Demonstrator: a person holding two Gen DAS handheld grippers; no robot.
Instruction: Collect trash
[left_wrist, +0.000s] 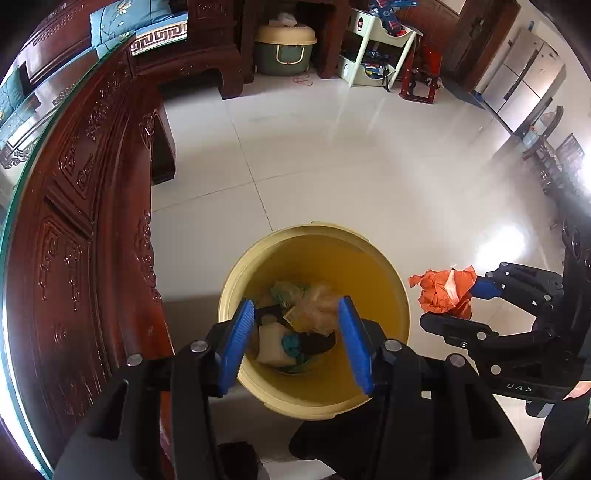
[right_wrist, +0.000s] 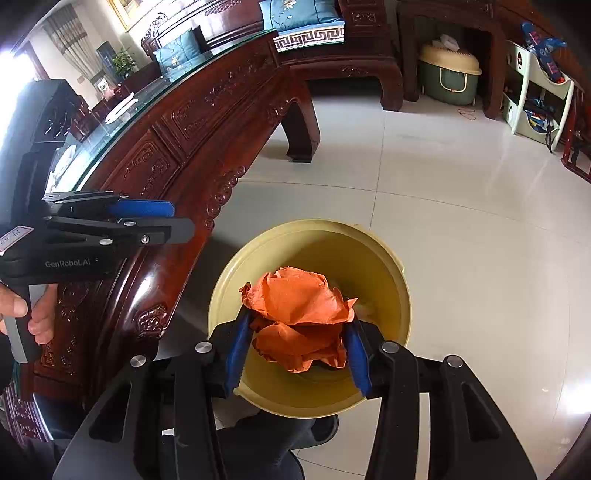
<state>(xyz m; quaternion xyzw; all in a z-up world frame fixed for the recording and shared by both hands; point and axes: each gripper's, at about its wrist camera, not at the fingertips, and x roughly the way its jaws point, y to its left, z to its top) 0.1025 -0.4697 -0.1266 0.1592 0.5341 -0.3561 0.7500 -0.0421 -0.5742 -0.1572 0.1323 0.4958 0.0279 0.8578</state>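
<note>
A yellow bin (left_wrist: 384, 273) stands on the tiled floor beside the carved wooden table; it also shows in the right wrist view (right_wrist: 395, 295). Several pieces of crumpled trash (left_wrist: 314, 314) lie at its bottom. My left gripper (left_wrist: 299, 339) is open and empty above the bin's mouth. My right gripper (right_wrist: 297, 339) is shut on a crumpled orange paper (right_wrist: 299, 310) and holds it over the bin. In the left wrist view the orange paper (left_wrist: 443, 291) hangs just right of the bin's rim, in the right gripper (left_wrist: 458, 301).
A carved dark wooden table (left_wrist: 85, 229) with a glass top runs along the left, close to the bin. A green-and-cream pet carrier (left_wrist: 282, 48), a white toy shelf (left_wrist: 373, 51) and a red stool (left_wrist: 421, 81) stand far back. Glossy tiled floor (left_wrist: 351, 155) stretches between.
</note>
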